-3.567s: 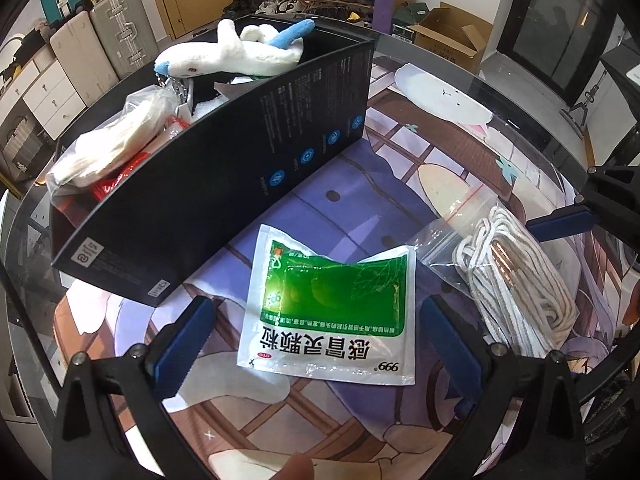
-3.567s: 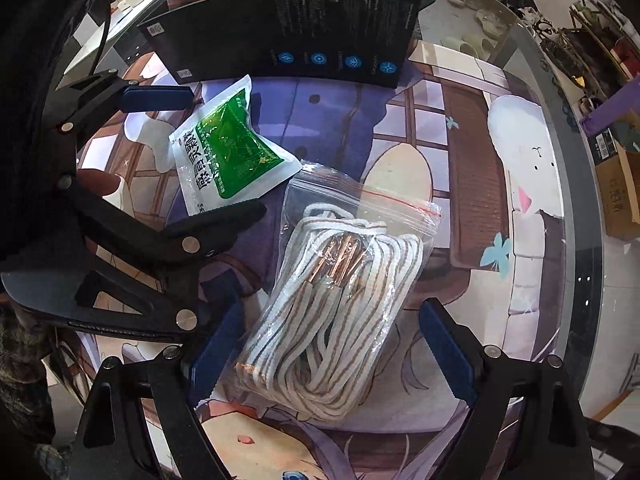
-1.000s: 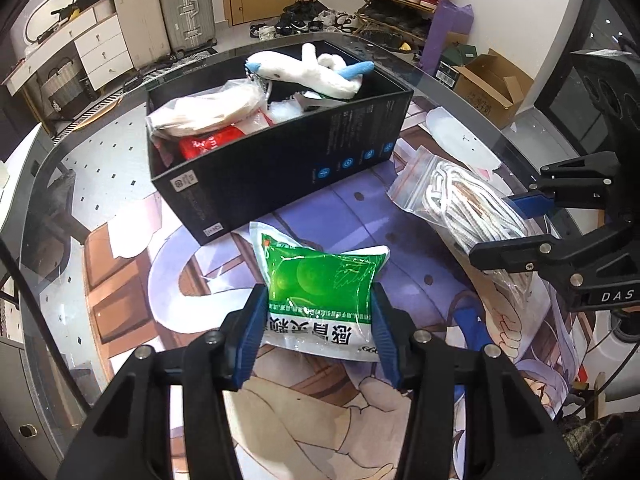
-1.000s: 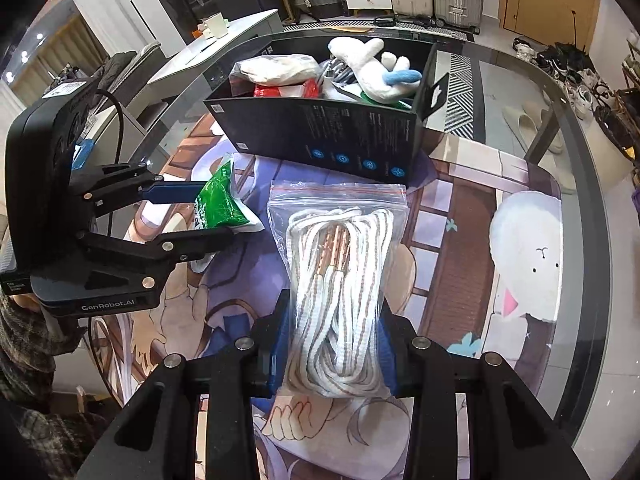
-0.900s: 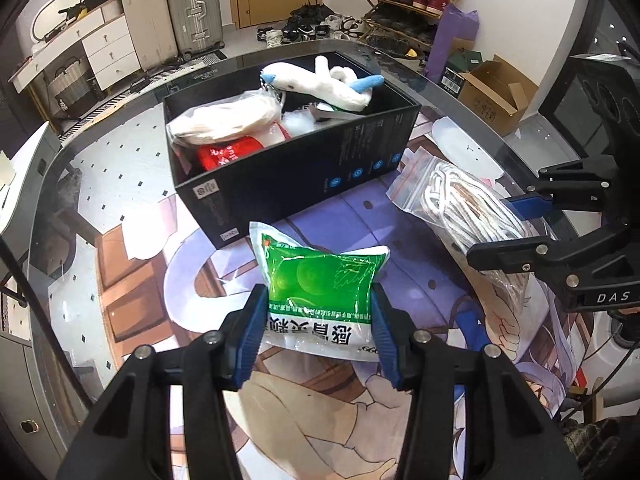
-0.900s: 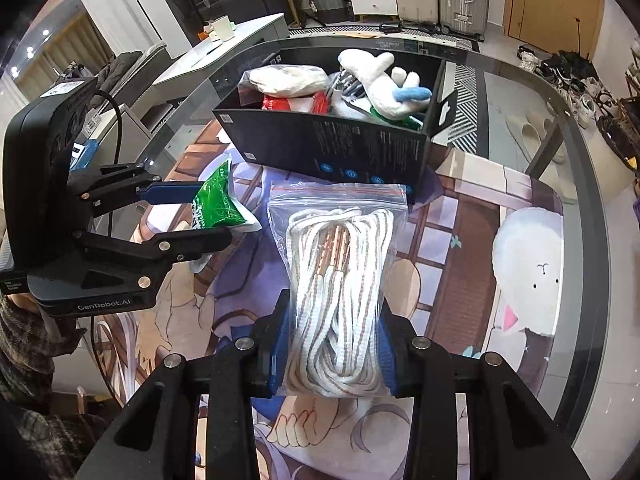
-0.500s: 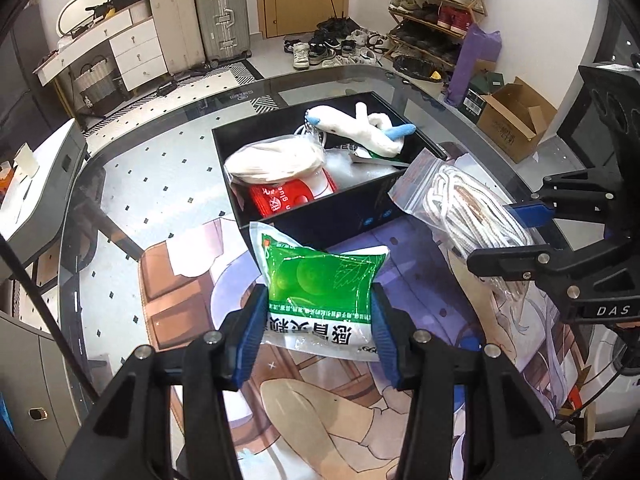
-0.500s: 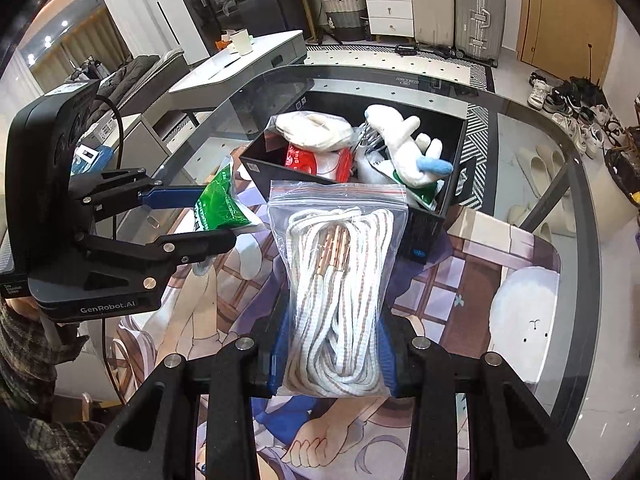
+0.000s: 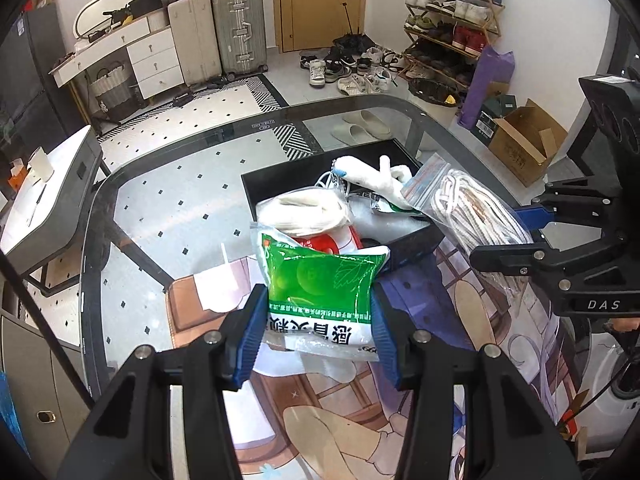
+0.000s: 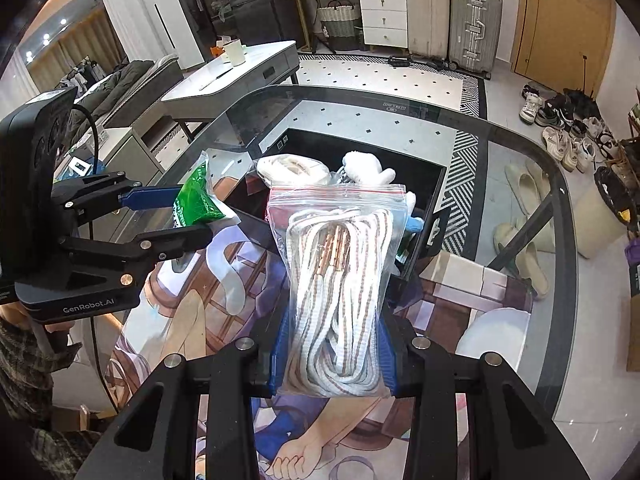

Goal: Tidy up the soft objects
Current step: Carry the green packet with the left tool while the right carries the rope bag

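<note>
My left gripper [image 9: 320,328] is shut on a green and white medicine pouch [image 9: 320,280] and holds it in the air above the near wall of a black box [image 9: 416,240]. My right gripper [image 10: 332,344] is shut on a clear zip bag of white rope [image 10: 336,272], also raised over the box [image 10: 432,184]. The box holds a white plush toy [image 9: 372,172], a bagged white bundle [image 9: 304,208] and a red packet [image 9: 324,240]. Each gripper shows in the other view: the right one [image 9: 532,224] with the rope bag [image 9: 468,208], the left one [image 10: 168,216] with the pouch [image 10: 196,200].
The box stands on a glass table [image 9: 180,184] covered in part by a printed cartoon mat [image 9: 472,320]. A grey side table [image 9: 48,196] stands left of the table. Suitcases [image 9: 236,28], a shoe rack [image 9: 452,20] and slippers [image 10: 524,216] are on the floor beyond.
Both grippers have risen higher with their loads and moved toward the box. The box now lies below and behind the pouch and the rope bag, its inside showing from above.
</note>
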`<move>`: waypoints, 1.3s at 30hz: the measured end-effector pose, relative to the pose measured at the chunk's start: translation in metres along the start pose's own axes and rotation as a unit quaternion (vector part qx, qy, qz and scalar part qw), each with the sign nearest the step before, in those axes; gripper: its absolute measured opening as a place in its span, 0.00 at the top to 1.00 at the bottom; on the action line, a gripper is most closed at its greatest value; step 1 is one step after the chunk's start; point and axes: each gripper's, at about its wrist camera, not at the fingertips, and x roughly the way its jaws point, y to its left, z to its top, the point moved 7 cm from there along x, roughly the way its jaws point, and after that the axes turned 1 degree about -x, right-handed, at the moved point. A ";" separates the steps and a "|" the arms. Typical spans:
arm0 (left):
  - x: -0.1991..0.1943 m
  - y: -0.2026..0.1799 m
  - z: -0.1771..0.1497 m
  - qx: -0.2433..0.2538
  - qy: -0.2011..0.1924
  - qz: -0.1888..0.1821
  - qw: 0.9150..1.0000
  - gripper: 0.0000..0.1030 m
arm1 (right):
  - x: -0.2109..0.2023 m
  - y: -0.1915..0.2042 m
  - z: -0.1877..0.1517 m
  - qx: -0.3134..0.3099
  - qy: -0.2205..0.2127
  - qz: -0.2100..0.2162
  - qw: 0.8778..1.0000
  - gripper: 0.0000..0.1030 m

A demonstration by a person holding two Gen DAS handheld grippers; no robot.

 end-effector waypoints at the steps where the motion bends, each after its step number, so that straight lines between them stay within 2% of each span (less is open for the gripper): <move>1: 0.000 -0.001 0.002 0.001 -0.001 0.000 1.000 0.53 | -0.001 -0.001 0.003 -0.001 0.001 0.001 1.000 0.64; 23: 0.003 0.014 0.048 -0.015 -0.022 -0.008 1.000 0.53 | -0.004 -0.017 0.049 -0.003 -0.018 -0.001 1.000 0.64; 39: 0.054 0.011 0.053 -0.006 0.014 -0.017 1.000 0.53 | 0.039 -0.030 0.080 0.006 0.000 -0.001 1.000 0.64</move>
